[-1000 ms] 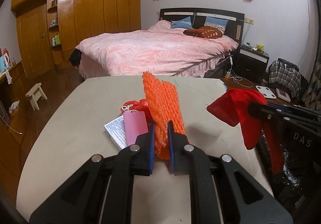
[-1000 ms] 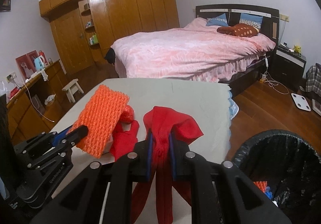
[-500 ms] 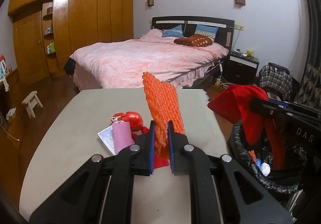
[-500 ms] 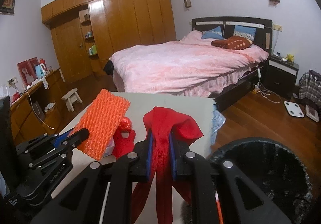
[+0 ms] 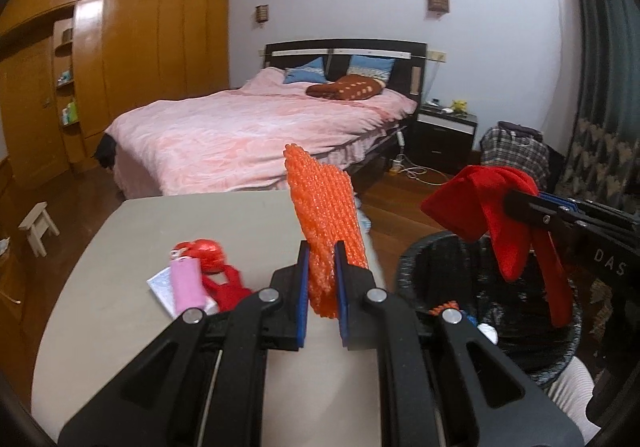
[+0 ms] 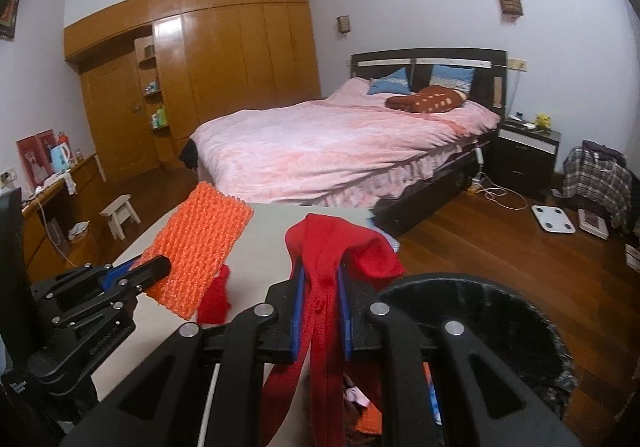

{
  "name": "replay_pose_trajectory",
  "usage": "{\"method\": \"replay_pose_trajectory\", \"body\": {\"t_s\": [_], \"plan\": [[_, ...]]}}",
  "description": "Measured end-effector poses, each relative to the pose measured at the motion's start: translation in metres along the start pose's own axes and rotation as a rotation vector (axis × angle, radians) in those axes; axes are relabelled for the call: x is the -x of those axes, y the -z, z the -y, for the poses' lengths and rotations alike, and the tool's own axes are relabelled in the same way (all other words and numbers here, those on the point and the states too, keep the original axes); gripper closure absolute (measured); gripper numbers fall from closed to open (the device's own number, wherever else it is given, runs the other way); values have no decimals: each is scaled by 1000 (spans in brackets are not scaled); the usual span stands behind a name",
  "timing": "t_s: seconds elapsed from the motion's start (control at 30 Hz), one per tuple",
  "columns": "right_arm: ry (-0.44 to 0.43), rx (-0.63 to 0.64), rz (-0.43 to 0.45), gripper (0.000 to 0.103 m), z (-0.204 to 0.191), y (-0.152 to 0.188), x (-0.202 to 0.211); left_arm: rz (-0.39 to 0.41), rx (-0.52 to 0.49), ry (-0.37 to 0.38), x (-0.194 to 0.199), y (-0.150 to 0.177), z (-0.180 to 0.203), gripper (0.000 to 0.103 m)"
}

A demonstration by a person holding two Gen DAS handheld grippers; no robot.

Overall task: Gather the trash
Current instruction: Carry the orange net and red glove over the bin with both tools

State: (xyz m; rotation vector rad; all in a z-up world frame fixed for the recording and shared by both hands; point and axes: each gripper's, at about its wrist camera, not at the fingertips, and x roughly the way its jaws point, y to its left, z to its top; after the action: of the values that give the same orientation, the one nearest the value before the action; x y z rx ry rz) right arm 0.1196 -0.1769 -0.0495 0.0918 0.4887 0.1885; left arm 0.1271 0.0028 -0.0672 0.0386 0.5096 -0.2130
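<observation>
Both grippers have swung from table toward the bin, the right gripper clamping red cloth, the left gripper pinching orange netting; releasing squarely over the rim is looking wisest.

Bed with pink cover and dark headboard against far wall; two blue pillows, one brown patterned. Wooden wardrobe along left wall. Small white stool on wood floor. Dark nightstand right of bed. White scale on floor, plaid bag nearby.
</observation>
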Motion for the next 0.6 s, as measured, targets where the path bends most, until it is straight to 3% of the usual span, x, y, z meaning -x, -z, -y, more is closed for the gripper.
{"method": "replay_pose_trajectory", "body": {"t_s": [0.6], "plan": [[167, -65, -27, 88, 82, 28, 27, -24, -132, 192, -27, 6, 102, 92]]}}
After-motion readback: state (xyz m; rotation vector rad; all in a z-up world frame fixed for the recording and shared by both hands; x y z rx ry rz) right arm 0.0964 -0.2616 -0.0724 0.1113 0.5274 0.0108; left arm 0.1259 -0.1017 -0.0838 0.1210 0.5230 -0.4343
